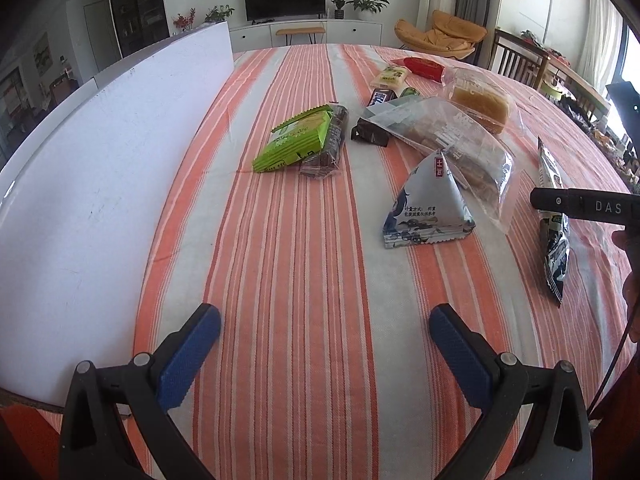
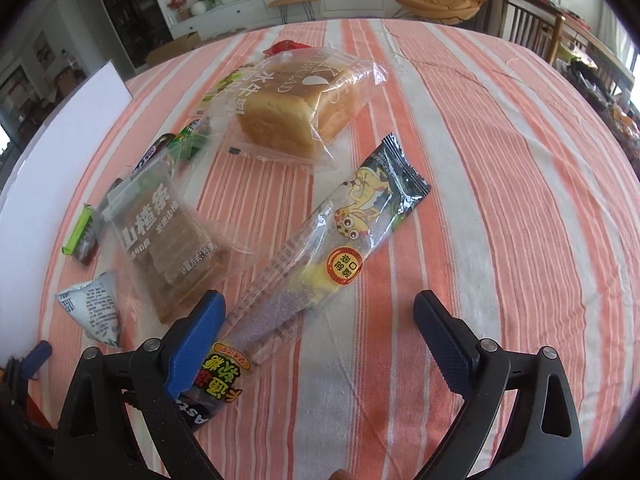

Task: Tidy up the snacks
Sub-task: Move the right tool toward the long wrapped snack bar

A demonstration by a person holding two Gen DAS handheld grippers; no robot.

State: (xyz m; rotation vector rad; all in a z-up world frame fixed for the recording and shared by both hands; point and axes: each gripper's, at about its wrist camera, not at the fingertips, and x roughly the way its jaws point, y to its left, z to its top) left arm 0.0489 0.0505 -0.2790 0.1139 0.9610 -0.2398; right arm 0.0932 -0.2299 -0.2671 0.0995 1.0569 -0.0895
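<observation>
Several snacks lie on the striped cloth. In the left wrist view: a green packet (image 1: 298, 140), a blue-white triangular pack (image 1: 426, 208), a clear bag of brown strips (image 1: 448, 140), a bread loaf bag (image 1: 480, 100) and a long dark packet (image 1: 554, 216). My left gripper (image 1: 325, 334) is open and empty above bare cloth, short of the snacks. In the right wrist view my right gripper (image 2: 320, 320) is open, and the long cartoon packet (image 2: 336, 248) lies between its fingers, its near end by the left finger (image 2: 198, 340). The bread (image 2: 296, 108) and the strips bag (image 2: 168, 240) lie beyond.
A white board (image 1: 100, 168) stands along the table's left side. More small packets, red (image 1: 424, 67) and yellow (image 1: 390, 77), lie at the far end. Wooden chairs (image 1: 516, 60) and a second table stand to the right.
</observation>
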